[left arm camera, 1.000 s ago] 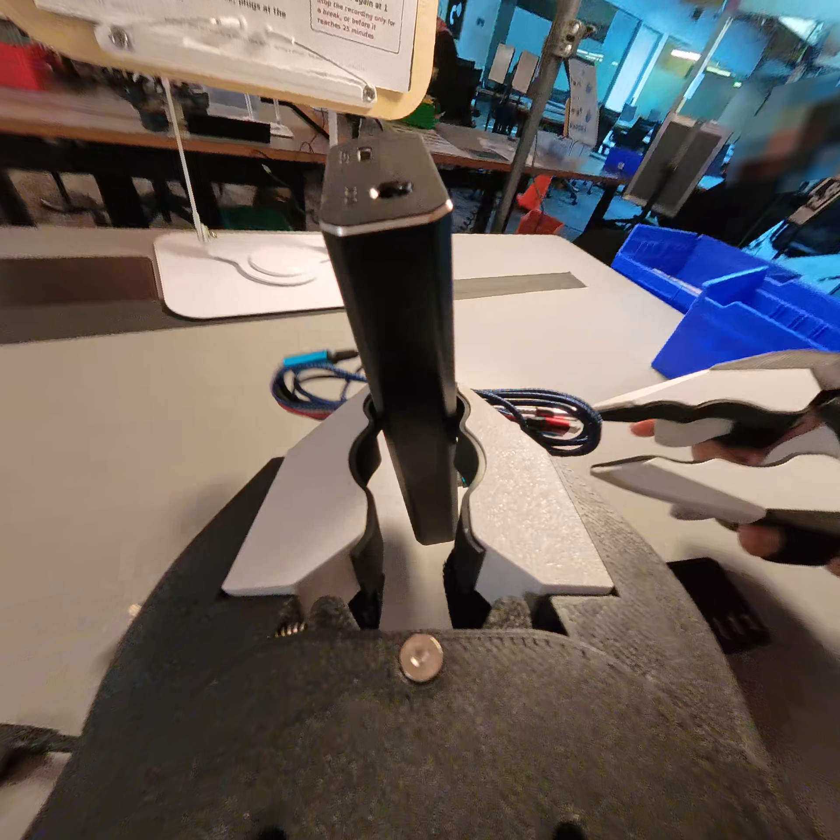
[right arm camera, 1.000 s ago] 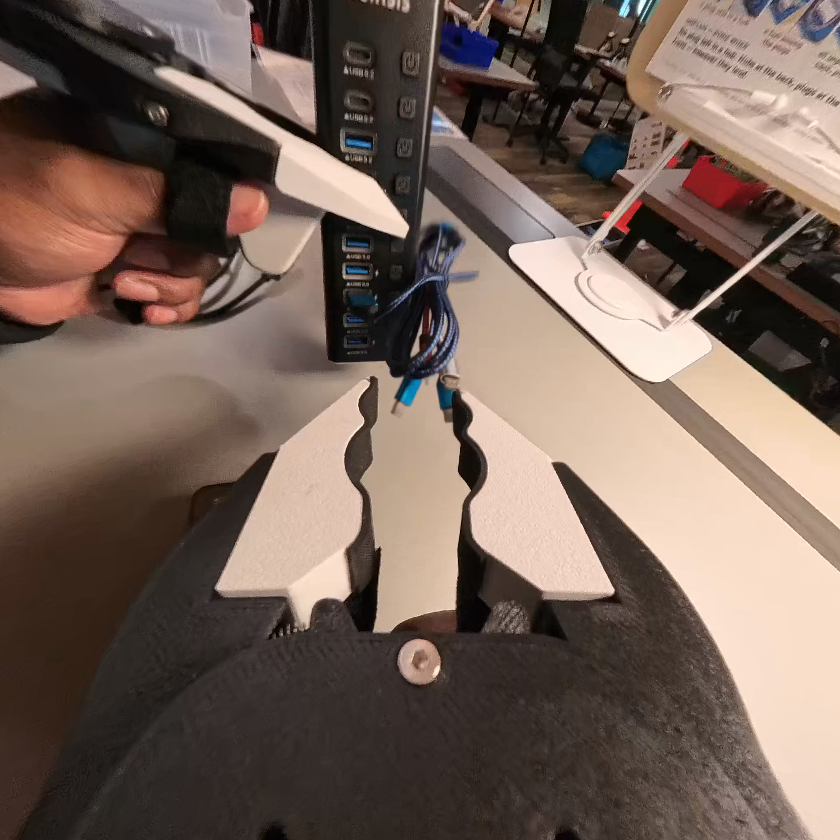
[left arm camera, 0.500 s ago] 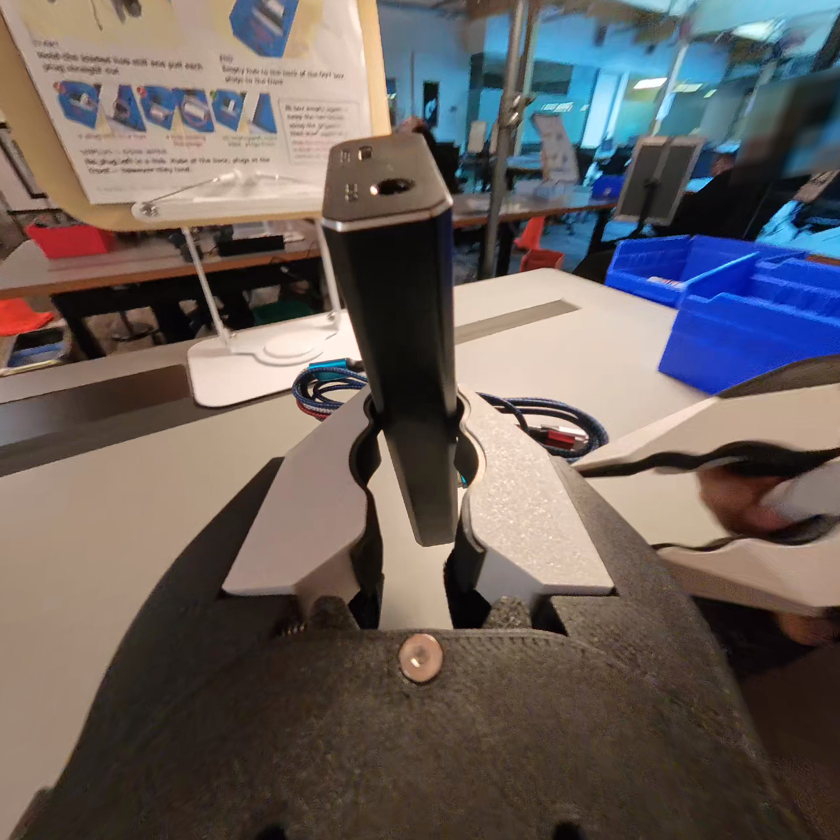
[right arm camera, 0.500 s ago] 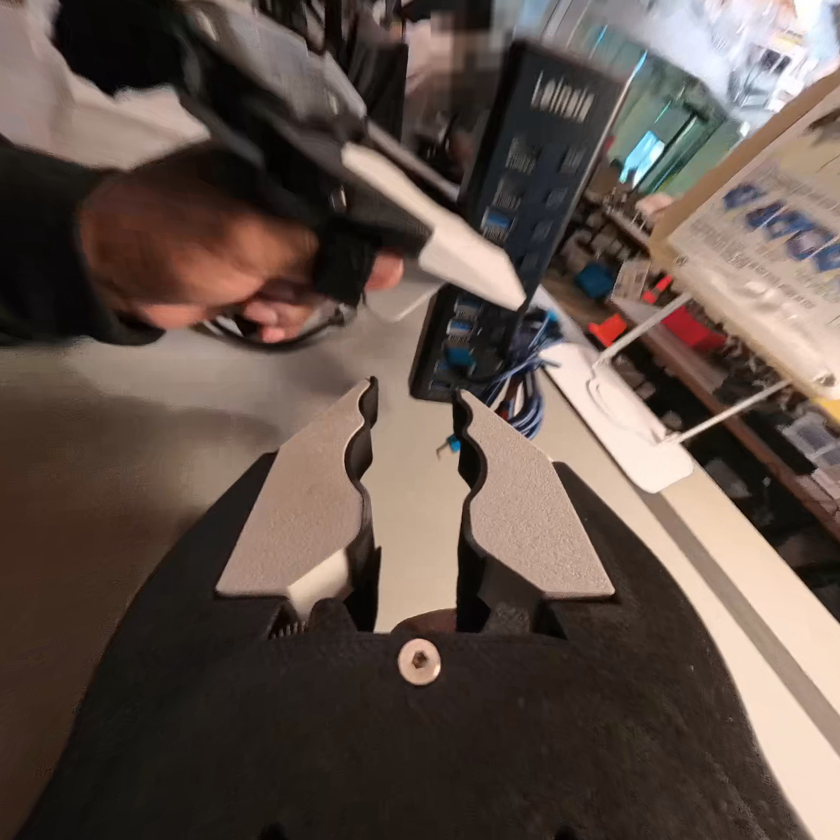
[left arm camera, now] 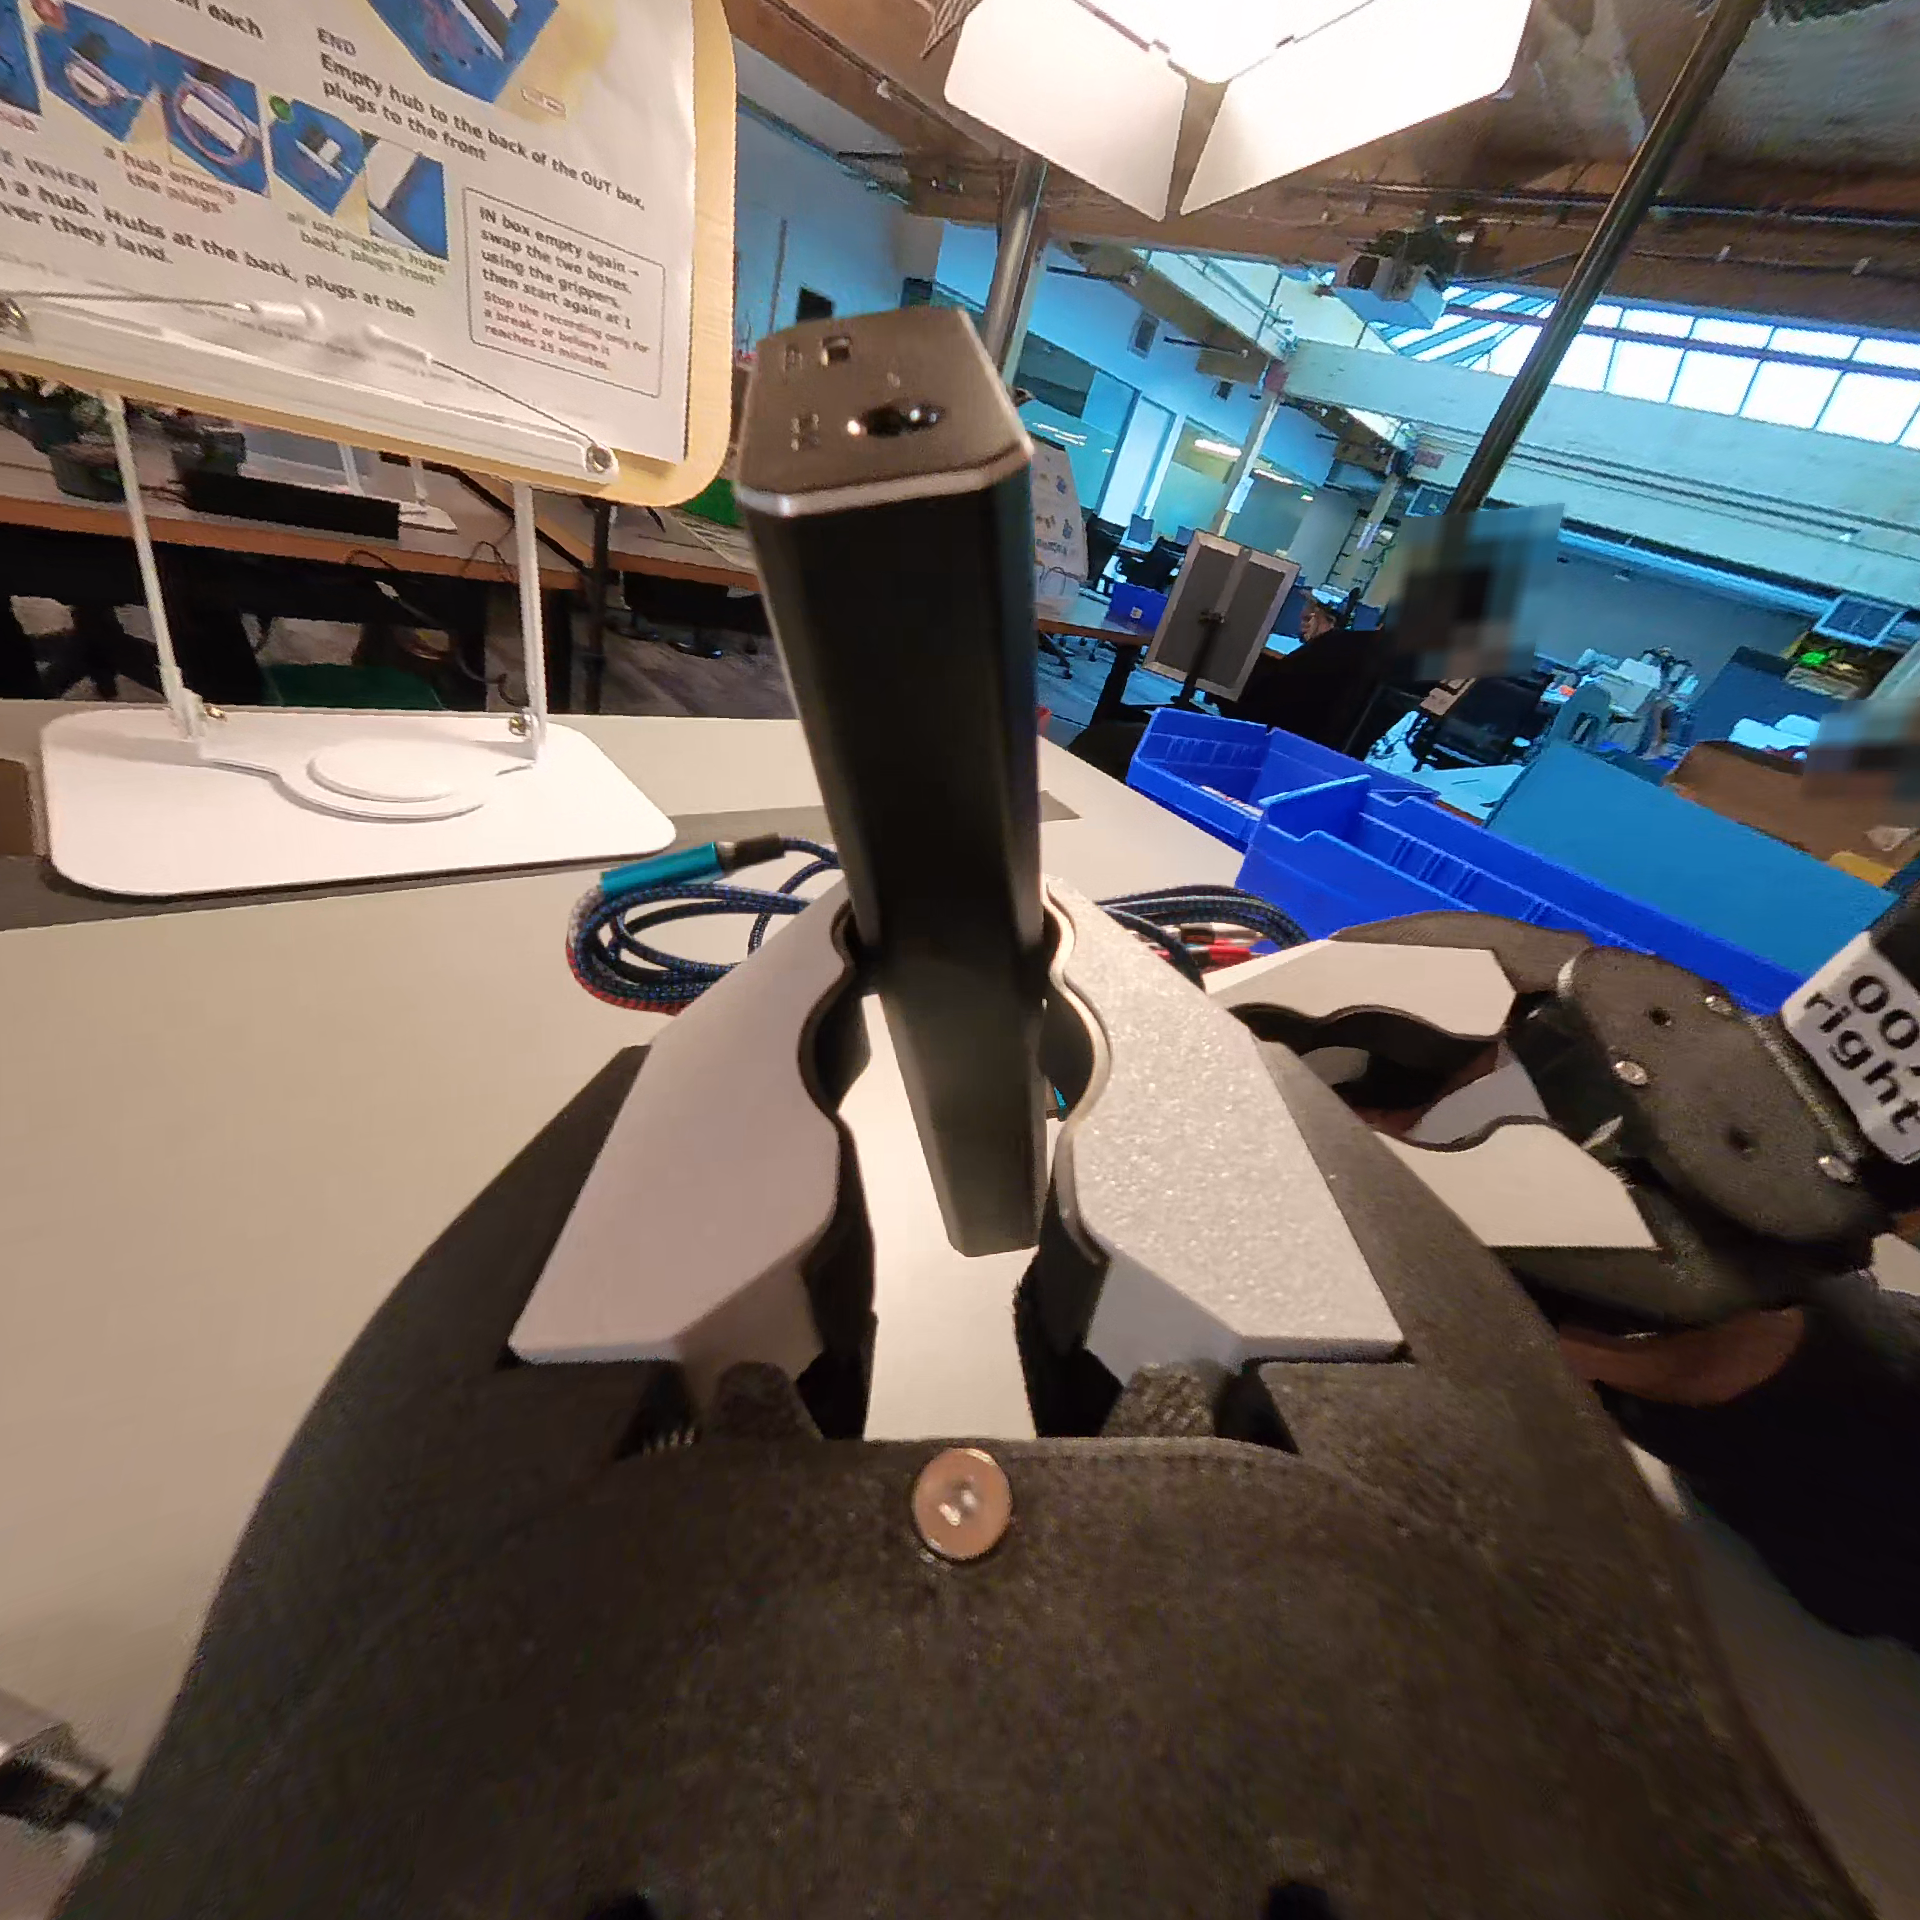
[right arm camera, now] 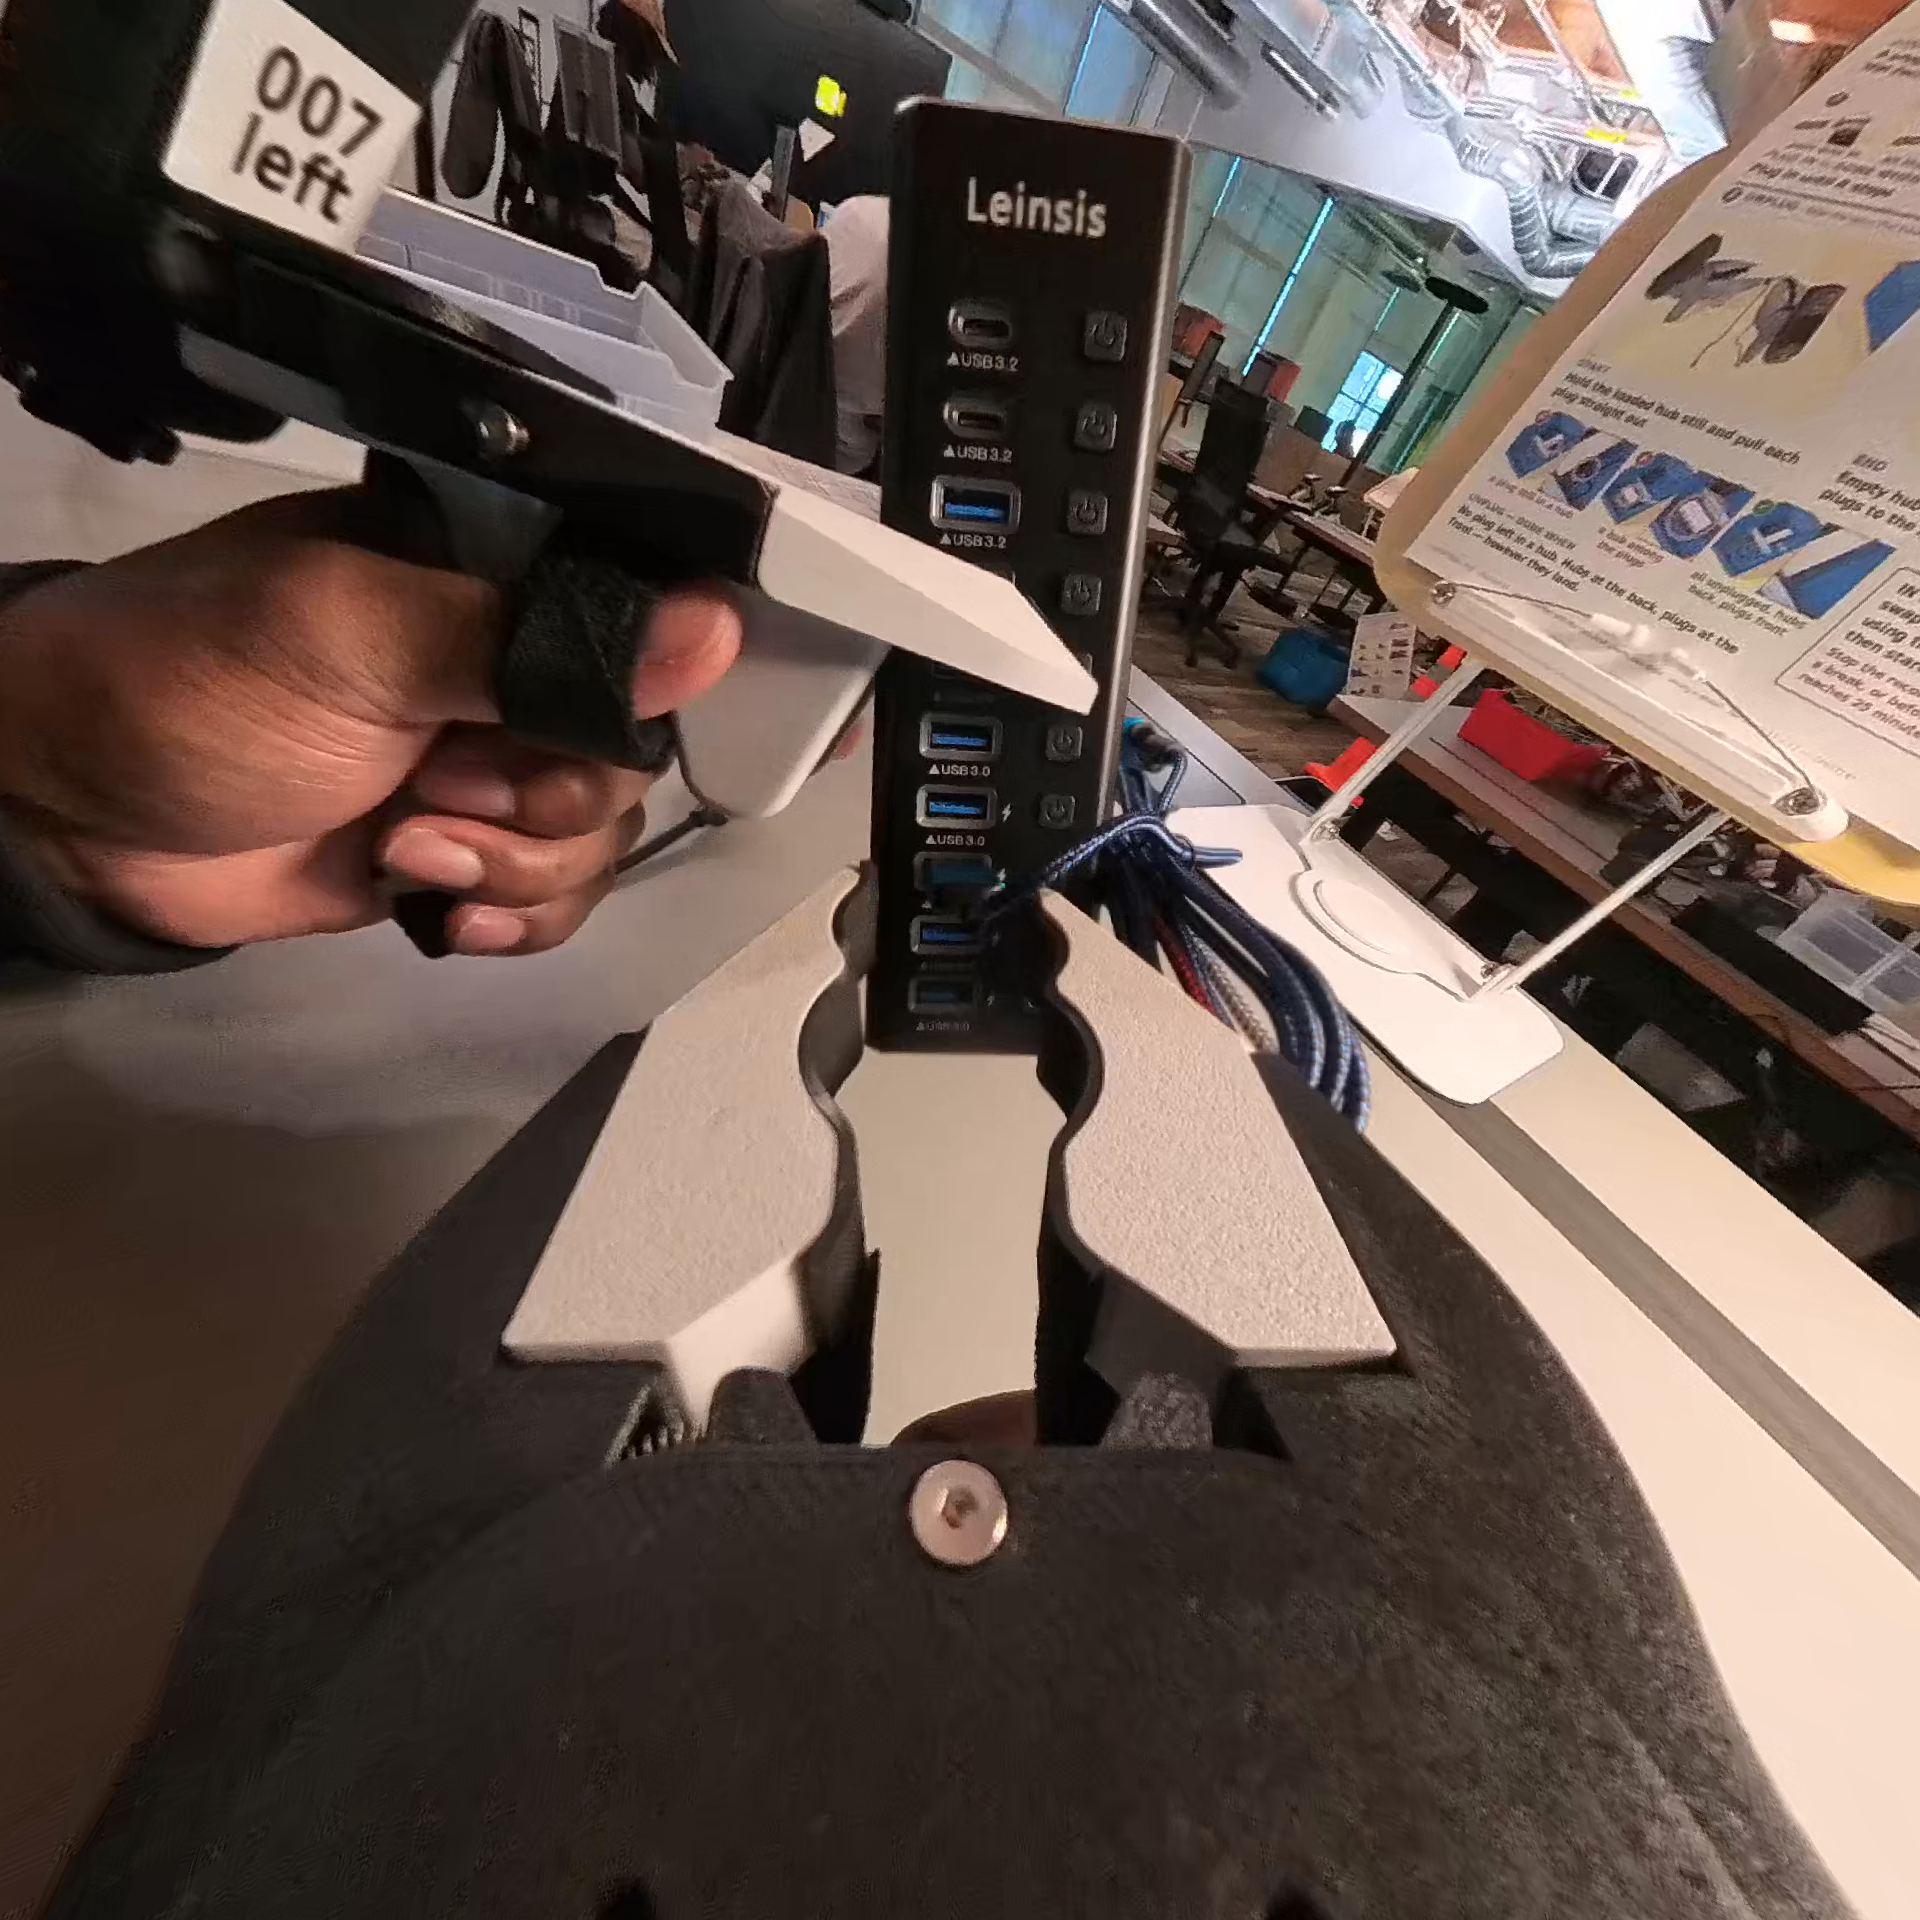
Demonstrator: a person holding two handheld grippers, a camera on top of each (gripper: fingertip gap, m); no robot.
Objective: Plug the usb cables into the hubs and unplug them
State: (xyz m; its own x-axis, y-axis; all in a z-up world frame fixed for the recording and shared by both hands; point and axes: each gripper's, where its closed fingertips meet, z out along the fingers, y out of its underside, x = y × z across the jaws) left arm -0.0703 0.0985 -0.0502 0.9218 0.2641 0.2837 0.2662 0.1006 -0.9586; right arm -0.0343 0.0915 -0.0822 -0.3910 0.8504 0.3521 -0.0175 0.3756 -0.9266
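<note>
My left gripper is shut on a black USB hub and holds it upright above the grey table. In the right wrist view the hub shows its port side, with the left gripper clamped across its middle. A blue plug sits in one of the lower ports, and its braided blue cable bundle hangs off to the right. My right gripper is open, its tips on either side of the hub's lower end, just below that plug. It also shows in the left wrist view.
Coiled blue and red braided cables lie on the table behind the hub. A white stand carrying an instruction board rises at the back left. Blue bins stand at the right edge. The stand's base lies right of the cables. Across from one pair of fingers to the other is roughly 5 cm.
My right gripper has moved in from a short way off until its tips flank the hub's lower end. The left gripper kept its hold and tilted the hub upward.
</note>
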